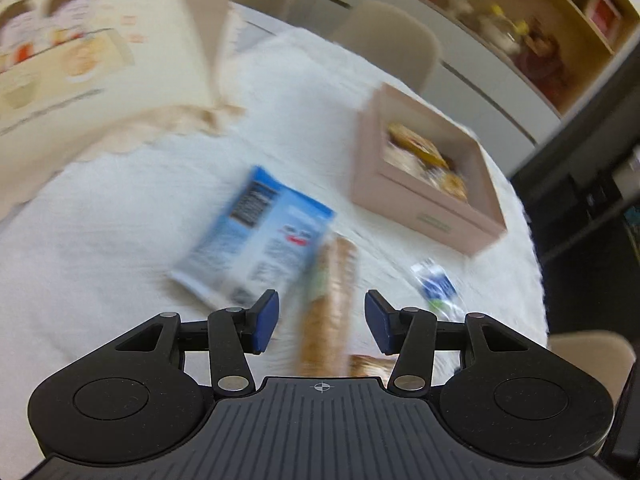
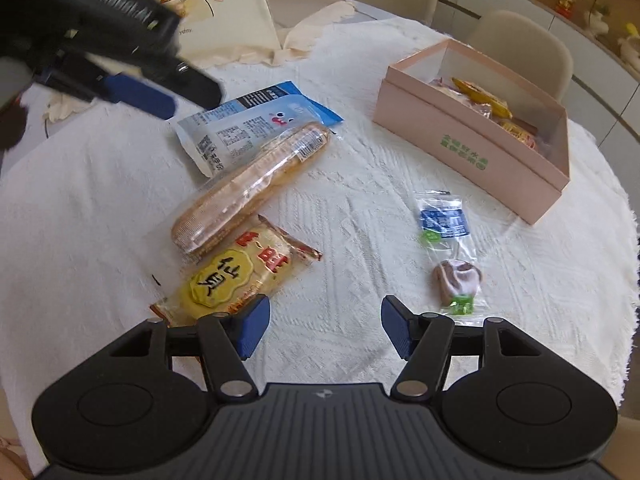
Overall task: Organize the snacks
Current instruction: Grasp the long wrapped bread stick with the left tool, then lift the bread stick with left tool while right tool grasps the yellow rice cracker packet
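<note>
A pink open box (image 2: 472,148) with several snacks inside stands at the right of the white-clothed table; it also shows blurred in the left wrist view (image 1: 424,208). A blue-white snack bag (image 2: 256,124), a long cracker sleeve (image 2: 248,188) and a yellow rice-cracker pack (image 2: 236,276) lie left of centre. A clear packet with a blue label (image 2: 444,220) lies at right. My right gripper (image 2: 324,328) is open and empty above the cloth. My left gripper (image 1: 322,320) is open, hovering over the cracker sleeve (image 1: 328,304) beside the blue bag (image 1: 256,236); it also shows in the right wrist view (image 2: 136,92).
A cream illustrated bag (image 2: 224,12) stands at the table's back left. Beige chairs (image 2: 524,52) ring the far side. A shelf with jars (image 1: 500,28) runs along the back wall. The table edge (image 2: 624,280) curves at right.
</note>
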`<state>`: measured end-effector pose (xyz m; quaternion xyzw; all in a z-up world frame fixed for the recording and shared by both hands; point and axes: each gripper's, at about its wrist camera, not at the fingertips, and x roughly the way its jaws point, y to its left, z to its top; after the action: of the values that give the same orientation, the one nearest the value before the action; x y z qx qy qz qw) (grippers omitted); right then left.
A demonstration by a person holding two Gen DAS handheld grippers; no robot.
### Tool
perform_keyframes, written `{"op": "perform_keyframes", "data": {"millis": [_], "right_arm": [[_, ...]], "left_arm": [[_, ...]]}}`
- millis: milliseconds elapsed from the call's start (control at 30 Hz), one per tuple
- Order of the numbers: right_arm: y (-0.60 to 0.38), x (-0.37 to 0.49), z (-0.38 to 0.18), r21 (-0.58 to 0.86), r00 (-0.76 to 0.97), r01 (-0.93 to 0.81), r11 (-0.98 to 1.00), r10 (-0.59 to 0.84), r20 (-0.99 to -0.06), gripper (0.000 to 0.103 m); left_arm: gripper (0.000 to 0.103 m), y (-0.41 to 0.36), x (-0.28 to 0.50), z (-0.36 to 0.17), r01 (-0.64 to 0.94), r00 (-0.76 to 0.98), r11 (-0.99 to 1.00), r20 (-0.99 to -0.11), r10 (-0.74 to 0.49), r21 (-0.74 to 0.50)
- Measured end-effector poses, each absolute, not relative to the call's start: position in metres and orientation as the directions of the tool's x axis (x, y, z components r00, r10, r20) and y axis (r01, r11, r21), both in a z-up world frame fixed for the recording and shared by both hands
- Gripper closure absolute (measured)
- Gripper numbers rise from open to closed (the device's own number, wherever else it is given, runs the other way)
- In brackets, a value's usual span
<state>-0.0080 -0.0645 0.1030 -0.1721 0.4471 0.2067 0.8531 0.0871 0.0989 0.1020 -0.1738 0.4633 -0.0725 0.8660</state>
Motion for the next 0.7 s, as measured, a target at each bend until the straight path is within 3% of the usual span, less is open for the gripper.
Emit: {"op": "perform_keyframes", "data": {"millis": [233, 267, 300, 433, 700], "right_arm": [[-0.085, -0.006, 0.101, -0.102, 0.515, -0.451, 0.887, 0.165, -0.841, 0.041], [-0.087, -0.007, 0.101, -0.098, 0.515, -0.448, 0.889, 0.166, -0.841, 0.041], [-0.089, -0.008, 0.101, -0.090, 0.512, -0.445, 0.891, 0.171, -0.842, 0.041], [-0.093, -0.009, 0.105, -0.048, 0.511, -0.434, 0.899, 0.202, -0.835, 0.041], [-0.074, 0.008, 0.109, 0.082, 0.438, -0.442, 0.893, 0.294, -0.850, 0.040]], "left_arm": [[0.051, 0.056, 0.112, 0.061, -0.010, 0.481, 0.963, -0.846, -0.231, -0.268], [0.053, 0.055, 0.113, 0.057, -0.008, 0.478, 0.965, -0.849, -0.226, -0.261], [0.064, 0.055, 0.113, 0.054, -0.008, 0.476, 0.967, -0.851, -0.222, -0.256], [0.070, 0.069, 0.100, 0.060, -0.026, 0.478, 0.953, -0.841, -0.254, -0.303], [0.070, 0.096, 0.030, 0.064, -0.107, 0.447, 0.957, -0.873, -0.197, -0.271]]}}
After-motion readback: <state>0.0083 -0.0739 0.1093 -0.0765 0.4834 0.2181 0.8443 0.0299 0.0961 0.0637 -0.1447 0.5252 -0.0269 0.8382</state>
